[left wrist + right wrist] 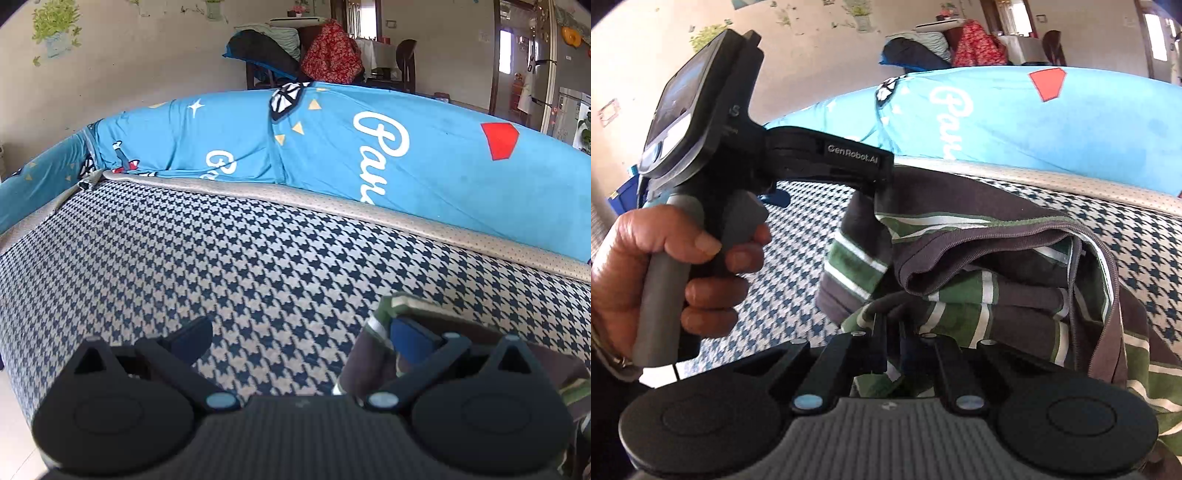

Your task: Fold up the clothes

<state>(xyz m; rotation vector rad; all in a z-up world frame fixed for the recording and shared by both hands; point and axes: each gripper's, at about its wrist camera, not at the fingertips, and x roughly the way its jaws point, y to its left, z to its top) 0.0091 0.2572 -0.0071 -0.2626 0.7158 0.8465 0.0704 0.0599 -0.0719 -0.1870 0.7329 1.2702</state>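
While the left claw [299, 339] stands wide, its right pad merely brushing the striped shirt [979, 291] bunched on the sofa seat [221, 243], the right claw [892, 343] pinches cloth alone; a lopsided pull risks dragging the fold askew.

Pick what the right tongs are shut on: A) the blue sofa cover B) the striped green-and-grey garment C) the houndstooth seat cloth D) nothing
B: in the right wrist view the right tongs are closed with a fold of the striped garment pinched between their fingers.
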